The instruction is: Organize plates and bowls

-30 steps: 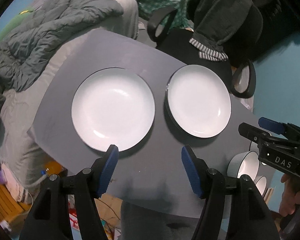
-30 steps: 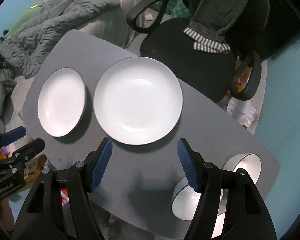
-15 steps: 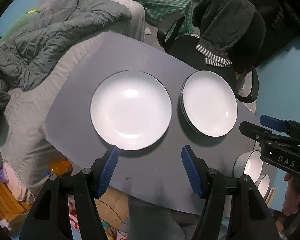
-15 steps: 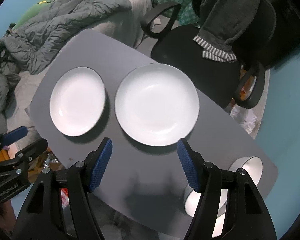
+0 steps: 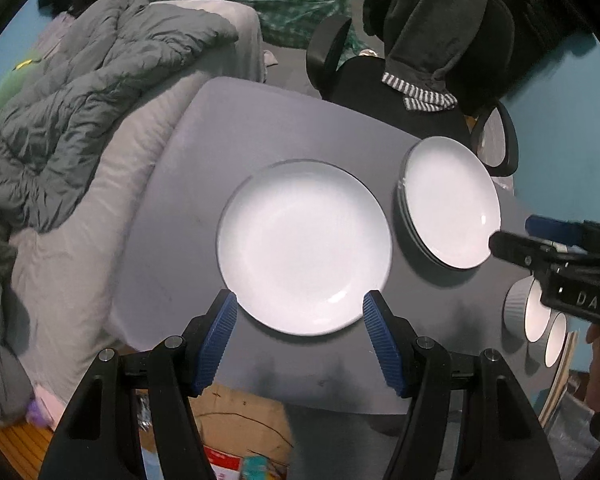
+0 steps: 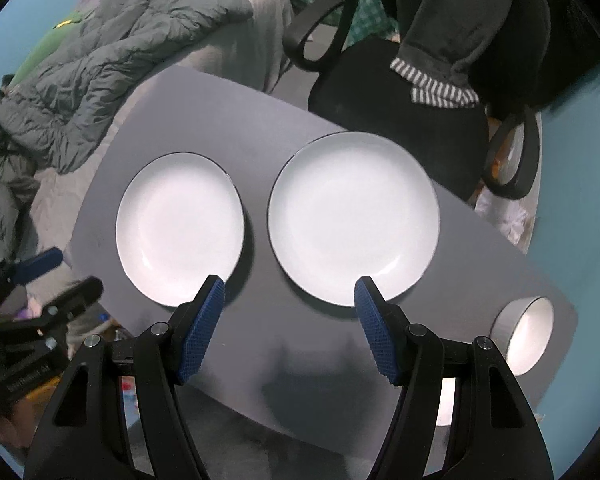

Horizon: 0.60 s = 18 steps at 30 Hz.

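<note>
Grey table (image 5: pixel 228 128), single plate (image 5: pixel 304 246) just beyond spread left fingers (image 5: pixel 216 336).

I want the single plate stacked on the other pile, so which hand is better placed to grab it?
Left, probably. The left gripper is open with the single plate centred between its fingers. The right gripper faces the gap between that plate and the stack.

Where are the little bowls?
The bowls sit at the table's right edge in the left wrist view, just past the stacked plates and partly hidden behind the right gripper.
</note>
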Each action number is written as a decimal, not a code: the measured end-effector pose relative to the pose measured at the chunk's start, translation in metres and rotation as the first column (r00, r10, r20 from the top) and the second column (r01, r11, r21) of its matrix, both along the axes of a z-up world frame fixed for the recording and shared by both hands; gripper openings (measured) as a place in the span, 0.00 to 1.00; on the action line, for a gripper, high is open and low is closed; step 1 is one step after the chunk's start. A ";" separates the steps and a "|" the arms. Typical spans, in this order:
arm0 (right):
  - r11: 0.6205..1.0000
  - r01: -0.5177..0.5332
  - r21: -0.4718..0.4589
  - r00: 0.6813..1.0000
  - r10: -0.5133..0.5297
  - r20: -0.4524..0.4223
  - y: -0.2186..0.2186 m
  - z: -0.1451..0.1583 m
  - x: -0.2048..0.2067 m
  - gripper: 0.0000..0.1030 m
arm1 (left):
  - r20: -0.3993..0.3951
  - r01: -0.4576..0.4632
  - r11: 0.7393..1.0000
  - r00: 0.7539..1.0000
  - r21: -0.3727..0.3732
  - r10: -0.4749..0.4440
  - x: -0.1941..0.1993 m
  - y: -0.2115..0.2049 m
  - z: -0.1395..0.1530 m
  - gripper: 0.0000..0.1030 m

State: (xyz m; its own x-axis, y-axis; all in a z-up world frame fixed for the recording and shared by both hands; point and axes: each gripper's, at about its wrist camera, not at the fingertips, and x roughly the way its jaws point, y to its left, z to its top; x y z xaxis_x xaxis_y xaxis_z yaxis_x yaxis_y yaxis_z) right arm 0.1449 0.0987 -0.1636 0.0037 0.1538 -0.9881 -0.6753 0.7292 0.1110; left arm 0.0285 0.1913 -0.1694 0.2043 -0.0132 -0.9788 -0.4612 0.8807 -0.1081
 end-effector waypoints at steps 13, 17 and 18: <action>0.995 0.097 0.023 0.985 -0.092 -0.149 0.023 -0.045 -0.011 0.65 | -0.064 0.206 0.978 0.977 0.014 -0.205 0.025 0.058 -0.040 0.65; 0.988 0.148 0.037 0.965 -0.136 -0.223 0.024 -0.067 -0.016 0.65 | -0.093 0.242 0.970 0.966 0.005 -0.241 0.031 0.068 -0.064 0.65; 0.986 0.160 0.035 0.960 -0.147 -0.237 0.024 -0.072 -0.016 0.65 | -0.102 0.244 0.970 0.965 0.005 -0.242 0.032 0.070 -0.069 0.65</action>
State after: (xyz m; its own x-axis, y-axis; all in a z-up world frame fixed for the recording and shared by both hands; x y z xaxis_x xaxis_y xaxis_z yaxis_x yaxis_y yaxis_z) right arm 0.1294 0.1229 -0.2358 -0.1973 0.2217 -0.9549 -0.5065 0.8110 0.2929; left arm 0.0609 0.2613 -0.2380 0.0984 -0.0337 -0.9946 -0.2409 0.9689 -0.0567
